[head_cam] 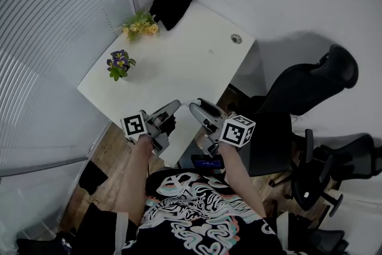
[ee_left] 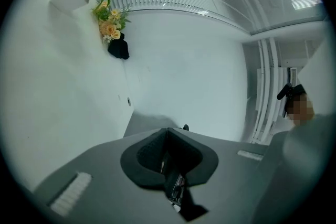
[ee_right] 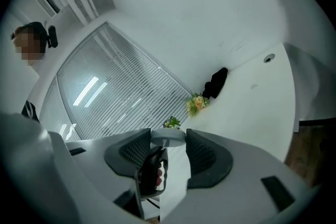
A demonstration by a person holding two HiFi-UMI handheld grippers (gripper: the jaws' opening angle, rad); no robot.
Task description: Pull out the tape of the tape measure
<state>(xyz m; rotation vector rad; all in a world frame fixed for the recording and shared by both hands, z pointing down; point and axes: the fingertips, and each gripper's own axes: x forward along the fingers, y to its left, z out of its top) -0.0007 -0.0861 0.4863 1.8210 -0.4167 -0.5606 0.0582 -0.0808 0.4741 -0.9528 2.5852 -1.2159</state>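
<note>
I hold both grippers level in the air over the near corner of the white table (head_cam: 179,68). My right gripper (head_cam: 194,107) (ee_right: 168,137) has its jaws wide apart. A pale thing with a rounded grey top, which I take for the tape measure (ee_right: 175,176), fills the gap from pad to pad. My left gripper (head_cam: 176,104) (ee_left: 167,131) is close beside it, with its jaws pressed together. No thing shows between its fingertips. No drawn-out tape is visible in any view.
On the table stand a yellow flower bunch (head_cam: 141,25) and a purple flower pot (head_cam: 119,63). A black bundle (head_cam: 172,6) and a cable hole (head_cam: 236,39) are at the far end. Black office chairs (head_cam: 310,86) stand to the right, window blinds (head_cam: 54,39) to the left.
</note>
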